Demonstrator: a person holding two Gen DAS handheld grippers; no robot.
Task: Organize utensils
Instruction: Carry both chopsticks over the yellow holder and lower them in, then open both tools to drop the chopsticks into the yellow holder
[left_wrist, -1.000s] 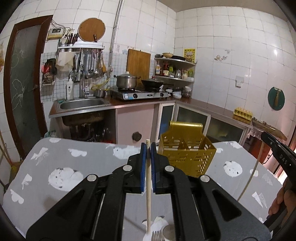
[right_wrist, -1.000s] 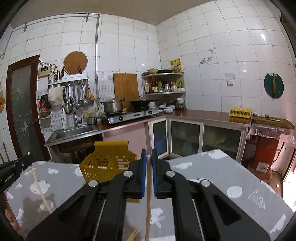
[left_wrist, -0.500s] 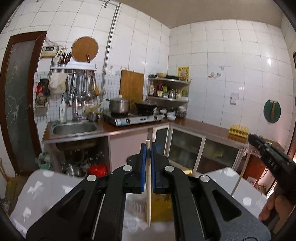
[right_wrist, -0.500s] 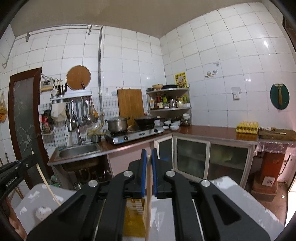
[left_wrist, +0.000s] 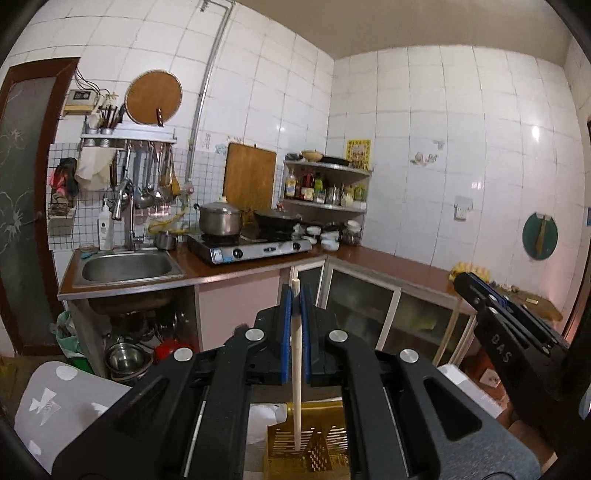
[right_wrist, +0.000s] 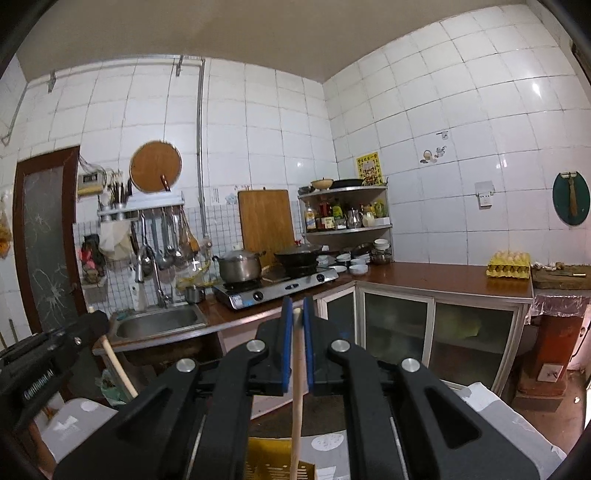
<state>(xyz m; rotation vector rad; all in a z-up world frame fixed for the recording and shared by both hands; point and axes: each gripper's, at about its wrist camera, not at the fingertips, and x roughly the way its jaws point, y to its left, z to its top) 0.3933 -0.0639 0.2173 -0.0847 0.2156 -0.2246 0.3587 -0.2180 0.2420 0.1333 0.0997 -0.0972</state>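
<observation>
A home kitchen, white-tiled to the ceiling. A steel sink (left_wrist: 127, 266) sits in a brown counter (right_wrist: 436, 277), with a two-burner stove (left_wrist: 251, 247) beside it carrying a pot (left_wrist: 220, 219) and a wok (left_wrist: 277, 218). Ladles hang from a rack (left_wrist: 127, 134) above the tap — a cutting board (right_wrist: 266, 221) leans on the wall. A corner shelf (right_wrist: 345, 210) holds bottles, and an egg tray (right_wrist: 509, 266) rests on the counter.
</observation>
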